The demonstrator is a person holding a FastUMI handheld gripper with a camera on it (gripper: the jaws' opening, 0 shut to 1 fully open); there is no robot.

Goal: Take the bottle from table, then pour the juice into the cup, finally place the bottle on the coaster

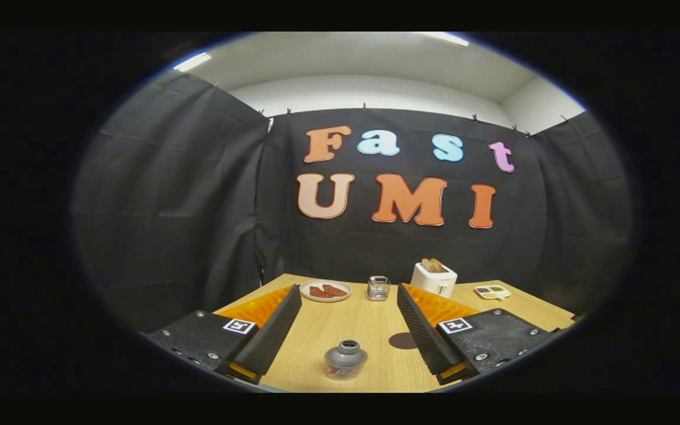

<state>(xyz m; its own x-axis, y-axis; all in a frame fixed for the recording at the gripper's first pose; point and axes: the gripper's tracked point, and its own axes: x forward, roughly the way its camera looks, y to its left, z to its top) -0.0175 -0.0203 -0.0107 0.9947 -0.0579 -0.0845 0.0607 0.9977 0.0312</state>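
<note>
Currently your gripper point(349, 321) has its fingers spread wide and empty. The grey juice bottle point(345, 359) stands upright and uncapped on the wooden table point(352, 324), between the fingers near their roots; the dark coaster point(402, 340) lies just beside it.

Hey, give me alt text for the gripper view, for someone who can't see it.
A small grey bottle with no cap stands on a wooden table between the open tongs, which are not touching it. A dark round coaster lies beside the right finger. Beyond are a metal cup, a plate of food, a white toaster and a small tray.
</note>
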